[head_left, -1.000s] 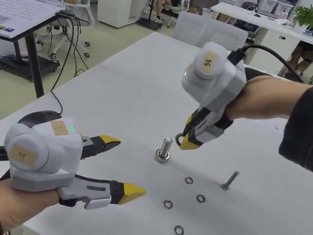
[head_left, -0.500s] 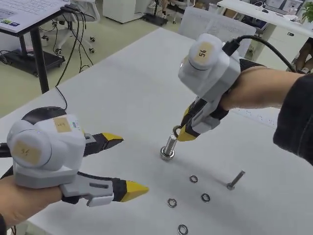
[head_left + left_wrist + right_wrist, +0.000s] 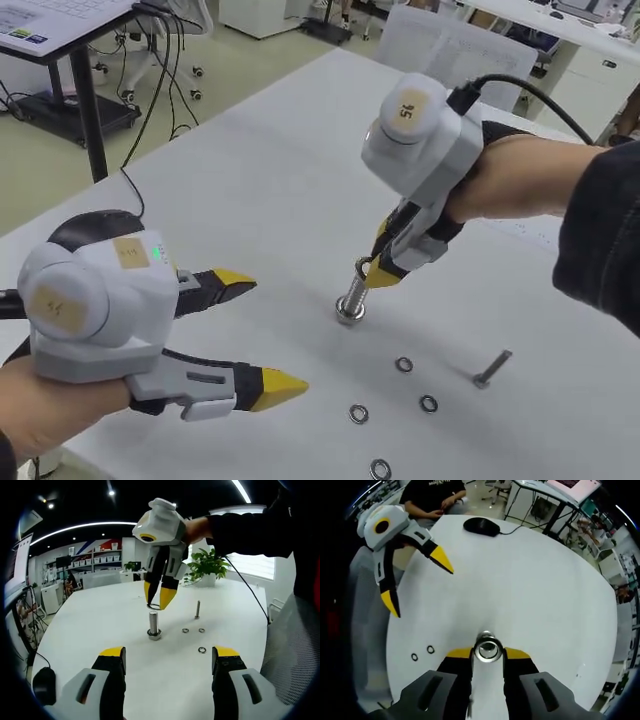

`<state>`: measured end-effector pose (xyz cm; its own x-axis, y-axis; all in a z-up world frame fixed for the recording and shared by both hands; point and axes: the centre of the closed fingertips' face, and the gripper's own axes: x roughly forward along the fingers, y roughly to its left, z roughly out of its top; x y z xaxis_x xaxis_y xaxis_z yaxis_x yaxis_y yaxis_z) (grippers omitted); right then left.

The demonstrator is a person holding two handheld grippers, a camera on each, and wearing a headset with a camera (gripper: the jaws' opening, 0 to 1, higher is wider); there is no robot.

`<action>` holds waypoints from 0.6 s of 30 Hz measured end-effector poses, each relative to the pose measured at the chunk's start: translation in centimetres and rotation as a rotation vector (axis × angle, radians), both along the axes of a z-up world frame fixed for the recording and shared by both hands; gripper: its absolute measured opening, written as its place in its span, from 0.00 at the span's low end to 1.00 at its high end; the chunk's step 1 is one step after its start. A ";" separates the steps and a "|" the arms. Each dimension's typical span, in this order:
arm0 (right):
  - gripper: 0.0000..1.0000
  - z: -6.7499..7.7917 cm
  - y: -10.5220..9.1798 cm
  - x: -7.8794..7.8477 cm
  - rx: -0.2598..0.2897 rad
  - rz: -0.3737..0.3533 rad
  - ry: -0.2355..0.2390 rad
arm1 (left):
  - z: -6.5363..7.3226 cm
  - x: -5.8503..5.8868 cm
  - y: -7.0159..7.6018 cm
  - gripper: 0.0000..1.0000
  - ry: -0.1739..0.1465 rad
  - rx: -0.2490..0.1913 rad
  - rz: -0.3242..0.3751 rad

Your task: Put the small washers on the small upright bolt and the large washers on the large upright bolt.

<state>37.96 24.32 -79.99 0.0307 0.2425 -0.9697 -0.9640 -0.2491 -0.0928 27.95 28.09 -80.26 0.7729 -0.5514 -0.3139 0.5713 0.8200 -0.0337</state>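
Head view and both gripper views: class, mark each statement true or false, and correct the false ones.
1. The right claw holds a washer over the top of the large bolt. True.
2. The left claw is shut on a washer. False: it is open and empty.
3. Four small washers lie loose on the table. True.
4. The small bolt lies on its side. False: it stands upright.
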 end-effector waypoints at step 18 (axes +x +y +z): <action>0.24 -1.2 0.2 0.3 -0.030 -0.002 0.019 | -0.5 0.0 0.2 0.69 0.011 -0.008 -0.002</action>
